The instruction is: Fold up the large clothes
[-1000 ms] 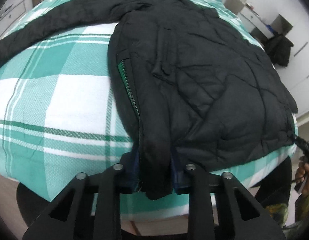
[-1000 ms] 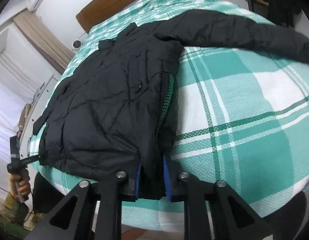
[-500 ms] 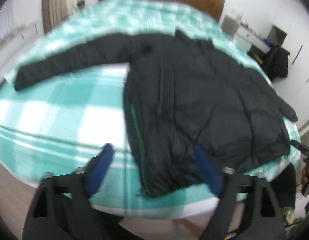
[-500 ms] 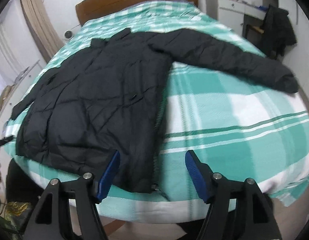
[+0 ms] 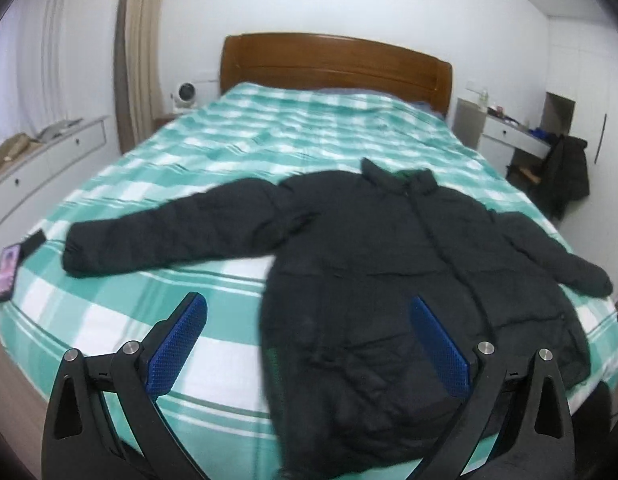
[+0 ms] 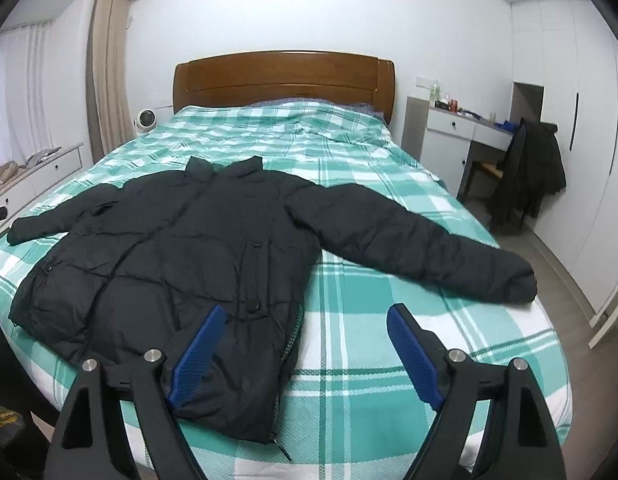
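Black padded jacket now lies free on the green checked bed; a second ago both my hand-held grippers were pinching its hem at the foot edge of the bed, and now I have let it go and pulled back. I judge that the smoothing step is finished and the real folding can begin, most likely with a sleeve.

On the left side, one sleeve stretches toward the left edge of the bed, where a phone rests near the corner. My left hand-held gripper is spread wide, holds nothing and touches nothing; it hangs above the foot edge, in front of the hem.

The jacket body is closed, front up, collar toward the wooden headboard. The other sleeve reaches toward the right edge of the bed. My right hand-held gripper is also wide open and empty, apart from the cloth.
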